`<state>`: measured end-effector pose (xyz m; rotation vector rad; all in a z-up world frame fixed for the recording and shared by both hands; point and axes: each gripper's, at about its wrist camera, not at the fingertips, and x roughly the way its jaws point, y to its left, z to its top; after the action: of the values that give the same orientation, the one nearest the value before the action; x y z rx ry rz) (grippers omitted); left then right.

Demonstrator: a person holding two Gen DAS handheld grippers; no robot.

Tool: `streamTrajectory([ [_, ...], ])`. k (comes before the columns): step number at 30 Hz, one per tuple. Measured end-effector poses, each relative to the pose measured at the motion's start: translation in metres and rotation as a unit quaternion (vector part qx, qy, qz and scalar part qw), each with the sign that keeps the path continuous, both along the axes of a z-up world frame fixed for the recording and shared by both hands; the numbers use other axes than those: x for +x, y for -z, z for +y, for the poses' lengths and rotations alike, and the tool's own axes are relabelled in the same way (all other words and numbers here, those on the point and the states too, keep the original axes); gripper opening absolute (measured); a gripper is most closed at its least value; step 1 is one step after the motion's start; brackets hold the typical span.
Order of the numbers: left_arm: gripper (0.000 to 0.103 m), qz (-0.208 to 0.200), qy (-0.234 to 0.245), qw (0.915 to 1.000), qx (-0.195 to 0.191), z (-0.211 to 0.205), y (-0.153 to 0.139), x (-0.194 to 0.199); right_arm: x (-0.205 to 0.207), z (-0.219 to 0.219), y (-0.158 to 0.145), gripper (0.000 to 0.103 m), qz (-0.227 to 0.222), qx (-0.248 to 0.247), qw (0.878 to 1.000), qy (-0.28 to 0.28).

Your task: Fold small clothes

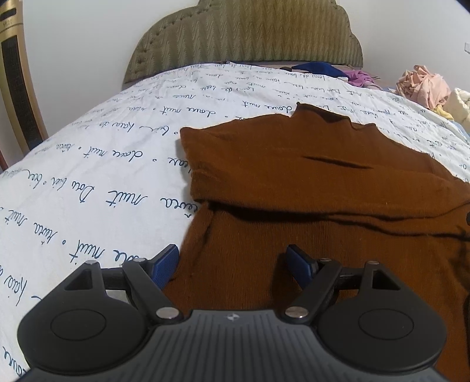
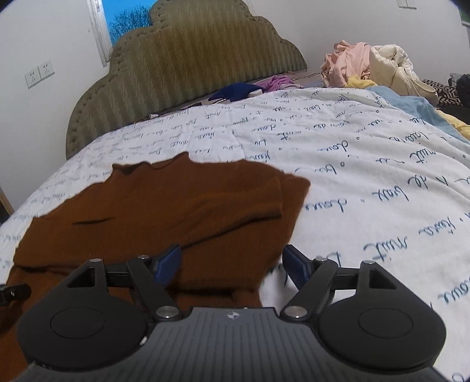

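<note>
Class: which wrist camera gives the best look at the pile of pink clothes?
The right wrist view: the pile of pink clothes sits large and unclipped beyond the quilt. The left wrist view shows it smaller, near the frame's right edge.

walls: plain white wall (image 2: 44,117) with twin sockets (image 2: 39,74) | headboard: scalloped olive quilted fabric headboard (image 2: 188,67) | window: blue-lit window strip (image 2: 126,20) | bed: white script-printed quilt (image 1: 97,164)

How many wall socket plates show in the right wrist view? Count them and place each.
2. Both sit side by side on the white wall left of the headboard: left socket plate, right socket plate. Others may be hidden.
</note>
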<state>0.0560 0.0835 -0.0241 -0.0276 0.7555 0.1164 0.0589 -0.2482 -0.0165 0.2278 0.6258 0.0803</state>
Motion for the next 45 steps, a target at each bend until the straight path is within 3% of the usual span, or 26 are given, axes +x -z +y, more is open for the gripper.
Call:
streamTrajectory([
  [4, 0.086, -0.008, 0.000, 1.0000, -0.003, 0.001, 0.002, -0.005, -0.008, 0.005, 0.005, 0.077, 0.003, -0.008, 1.000, -0.001],
  [25, 0.096, -0.019, -0.006, 0.9996, 0.018, -0.004, 0.016, -0.012, -0.025, 0.015, 0.019, 0.094, 0.011, -0.040, 0.999, -0.008],
  [45, 0.100, -0.026, -0.011, 0.9994, 0.021, -0.003, 0.019, -0.014, -0.038, 0.021, 0.021, 0.103, 0.020, -0.065, 0.998, -0.012],
])
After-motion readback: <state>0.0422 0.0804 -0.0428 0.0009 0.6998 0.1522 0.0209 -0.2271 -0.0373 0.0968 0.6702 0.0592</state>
